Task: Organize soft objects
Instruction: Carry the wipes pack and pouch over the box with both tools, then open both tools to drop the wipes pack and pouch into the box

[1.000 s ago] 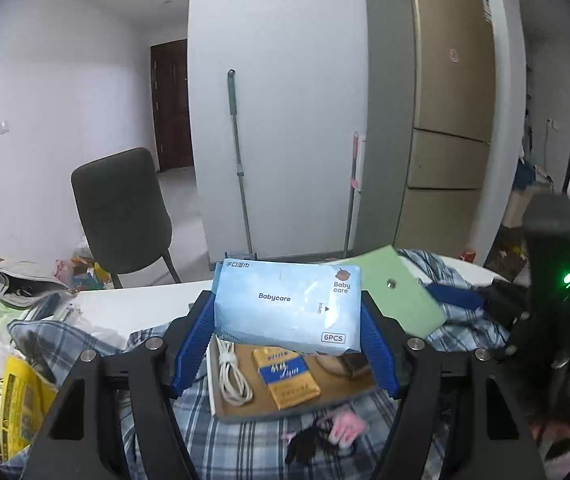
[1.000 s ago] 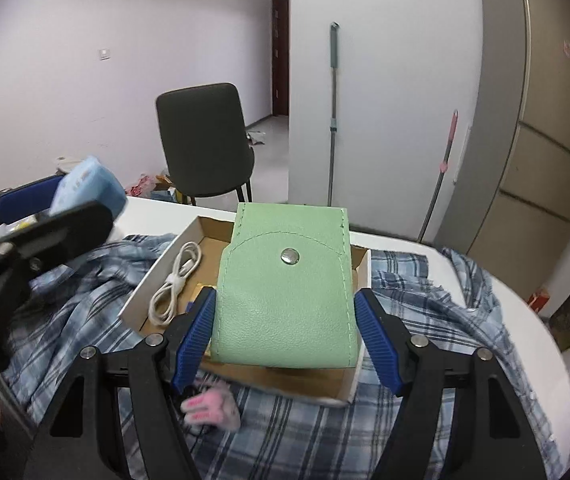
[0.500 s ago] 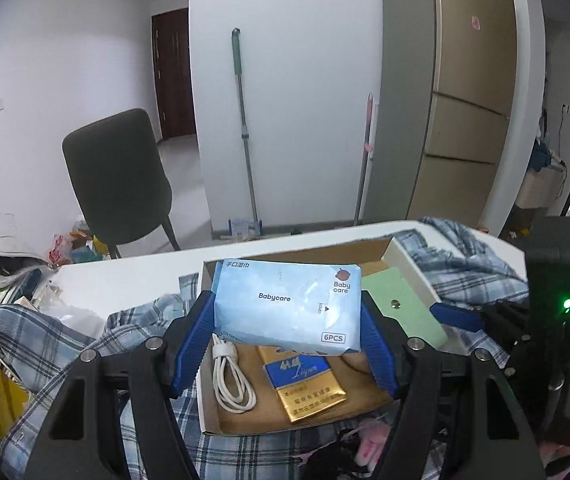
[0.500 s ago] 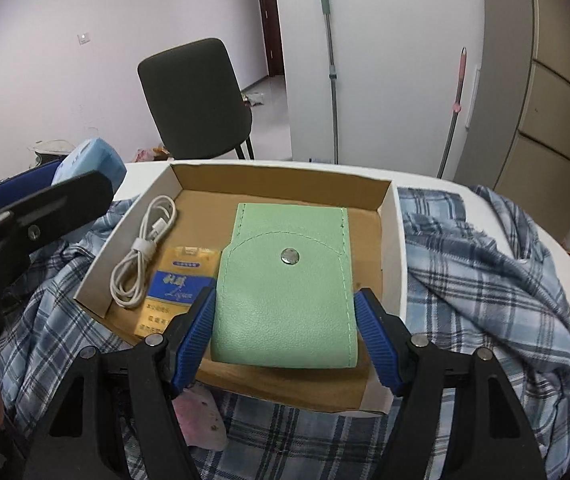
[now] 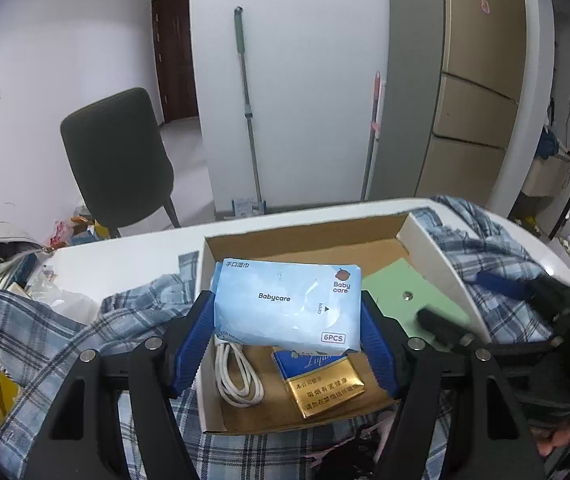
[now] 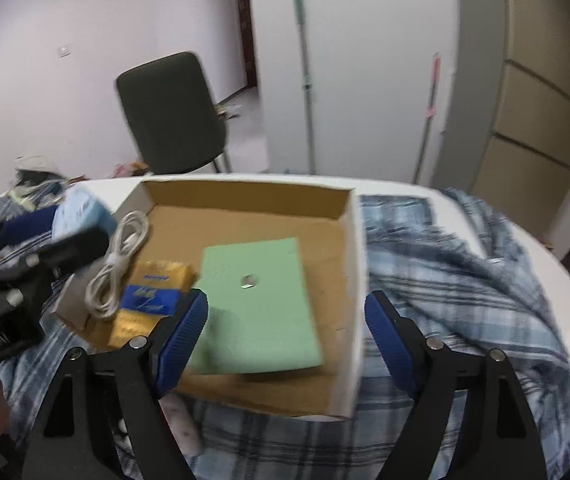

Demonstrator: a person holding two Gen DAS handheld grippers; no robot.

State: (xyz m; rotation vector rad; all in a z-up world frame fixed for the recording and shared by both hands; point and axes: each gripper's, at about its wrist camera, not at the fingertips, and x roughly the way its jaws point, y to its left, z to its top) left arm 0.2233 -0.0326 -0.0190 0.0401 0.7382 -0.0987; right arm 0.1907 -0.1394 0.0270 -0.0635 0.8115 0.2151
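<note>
In the left wrist view, the left gripper (image 5: 287, 336) sits at lower centre with its blue pads pressed against both ends of a light blue pack of Babycare wet wipes (image 5: 287, 306), which it holds above the near-left part of an open cardboard box (image 5: 425, 252). Under the pack, on the box floor, lie a coiled white cable (image 5: 237, 376) and a blue and gold cigarette packet (image 5: 321, 380). In the right wrist view, the right gripper (image 6: 285, 332) has its jaws spread wide with nothing between the pads; one blue pad is over the box interior, the other outside the box's right wall. The green snap pouch (image 6: 259, 308) lies flat on the box floor at the centre of that frame, just right of the cigarette packet. The box rests on a rumpled blue plaid cloth (image 6: 465, 280) covering much of a white table (image 5: 125, 256). A dark chair (image 6: 171, 114) stands behind, in the upper left.
</note>
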